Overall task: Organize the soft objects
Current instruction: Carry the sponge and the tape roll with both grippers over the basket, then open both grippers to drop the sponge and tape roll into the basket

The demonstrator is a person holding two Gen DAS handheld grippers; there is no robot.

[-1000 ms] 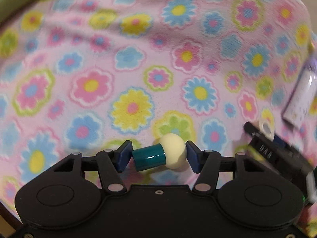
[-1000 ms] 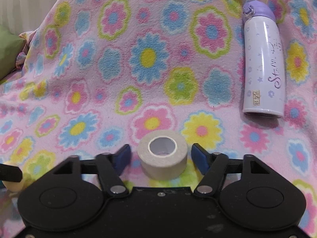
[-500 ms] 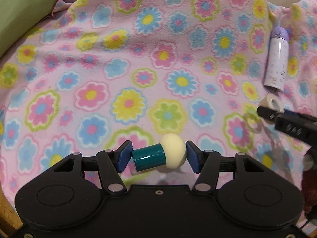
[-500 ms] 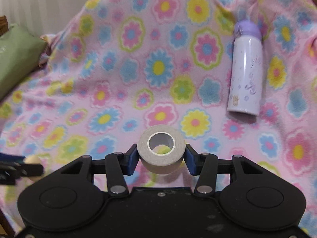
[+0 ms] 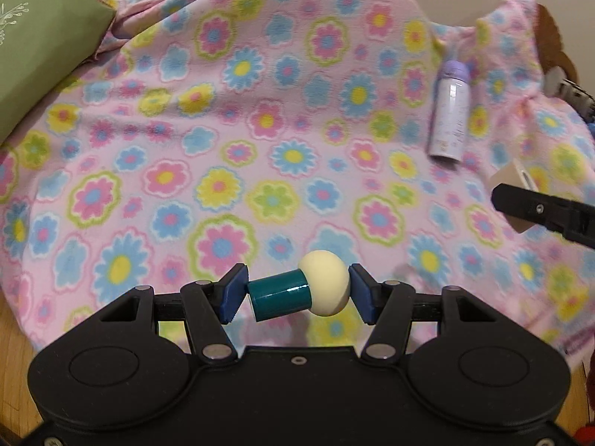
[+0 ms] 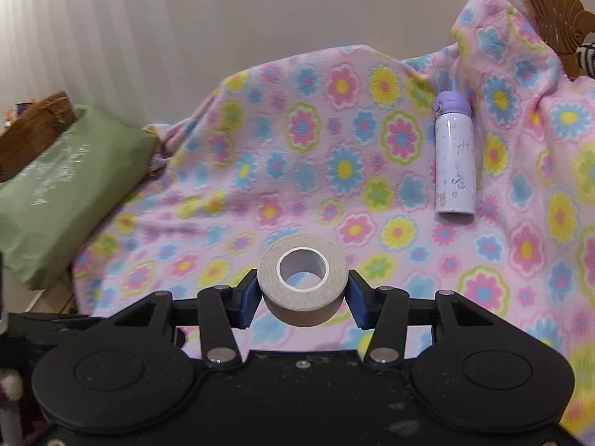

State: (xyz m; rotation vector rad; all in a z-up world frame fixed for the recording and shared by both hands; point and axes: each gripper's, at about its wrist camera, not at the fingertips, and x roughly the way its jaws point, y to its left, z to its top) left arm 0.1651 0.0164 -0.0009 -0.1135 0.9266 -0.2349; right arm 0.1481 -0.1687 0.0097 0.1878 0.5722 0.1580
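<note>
Both grippers have lifted off the flowered blanket (image 5: 260,119) — left gripper (image 5: 295,291) fingers pinch a mushroom toy (image 5: 301,290) lengthwise at lower centre; right gripper (image 6: 302,299) fingers pinch a tape roll (image 6: 302,278), hole facing the camera.

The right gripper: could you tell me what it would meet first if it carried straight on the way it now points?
Probably the flowered blanket. The right gripper, shut on the tape roll, points down at open blanket; the bottle lies off to the right. Depth is uncertain.
</note>
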